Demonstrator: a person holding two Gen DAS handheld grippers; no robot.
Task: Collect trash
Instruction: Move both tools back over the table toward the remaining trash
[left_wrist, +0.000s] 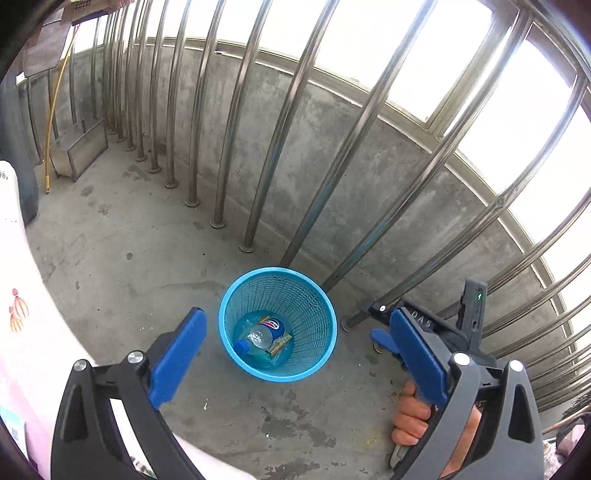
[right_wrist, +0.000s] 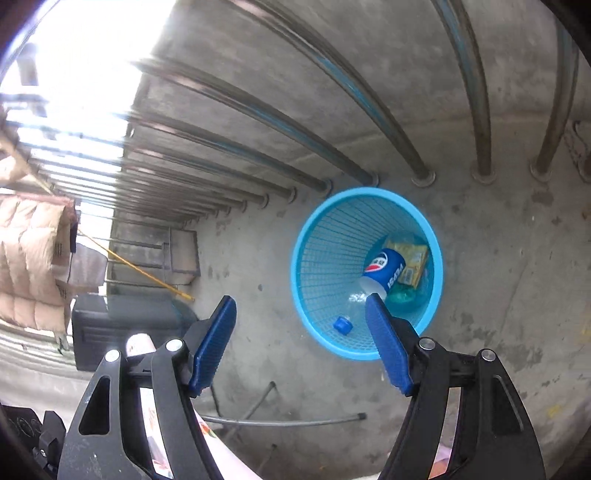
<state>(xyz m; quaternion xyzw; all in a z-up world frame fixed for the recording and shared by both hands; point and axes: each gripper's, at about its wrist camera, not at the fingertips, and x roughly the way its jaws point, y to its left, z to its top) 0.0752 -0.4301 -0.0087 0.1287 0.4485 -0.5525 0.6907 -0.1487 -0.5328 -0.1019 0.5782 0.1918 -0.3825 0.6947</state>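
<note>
A light blue mesh waste basket (left_wrist: 236, 295) stands on the concrete floor by the metal bars; it also shows in the right wrist view (right_wrist: 314, 266). Inside lie a clear Pepsi bottle (left_wrist: 264, 332) with a blue cap and a yellow wrapper (left_wrist: 279, 347); the right wrist view shows the bottle (right_wrist: 384, 271) and the wrapper (right_wrist: 410, 258) too. My left gripper (left_wrist: 295, 350) is open and empty above the basket. My right gripper (right_wrist: 299, 328) is open and empty, just left of the basket, and also shows in the left wrist view (left_wrist: 384, 338).
Steel railing bars (left_wrist: 258, 147) and a low concrete wall run behind the basket. A metal box (left_wrist: 79, 151) and a yellow stick (left_wrist: 55, 110) stand at far left. A bent metal rod (right_wrist: 280, 421) lies on the floor. Padded jackets (right_wrist: 33, 258) hang at left.
</note>
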